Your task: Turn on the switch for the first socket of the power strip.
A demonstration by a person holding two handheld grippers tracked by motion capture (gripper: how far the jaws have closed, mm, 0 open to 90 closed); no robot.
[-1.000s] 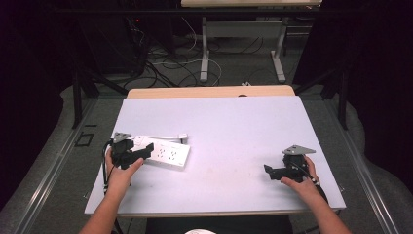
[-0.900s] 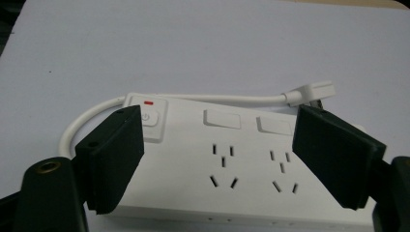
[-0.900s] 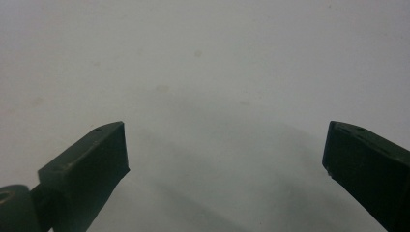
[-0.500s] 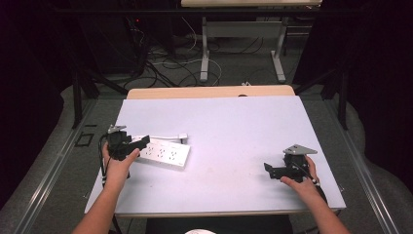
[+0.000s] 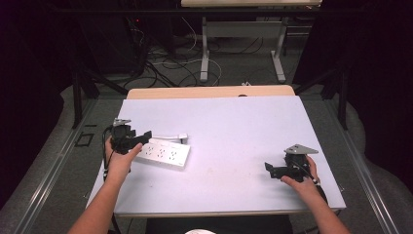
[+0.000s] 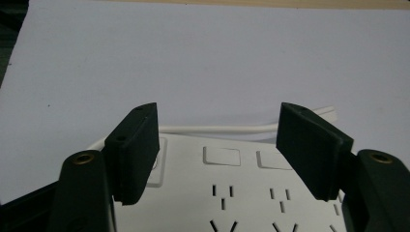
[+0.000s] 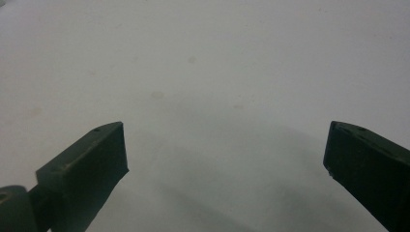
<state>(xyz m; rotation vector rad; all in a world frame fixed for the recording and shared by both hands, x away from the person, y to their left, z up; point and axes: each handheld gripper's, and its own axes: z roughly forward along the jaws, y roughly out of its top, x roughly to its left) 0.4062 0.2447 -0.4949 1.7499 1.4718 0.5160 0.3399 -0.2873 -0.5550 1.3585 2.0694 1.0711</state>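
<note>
A white power strip lies flat on the left part of the white table, its white cord running along its far side. My left gripper is open and hovers over the strip's left end; in the left gripper view the strip with its sockets sits below and between the two black jaws, and the cord passes behind them. My right gripper is open near the table's right front, and its view has bare tabletop between the jaws.
A wooden board borders the table's far edge. Beyond it on the floor are cables and the legs of another desk. Metal rails run along the floor at both sides.
My left gripper has drifted a little left and away from me over the strip's left end. The right gripper and the power strip have stayed put.
</note>
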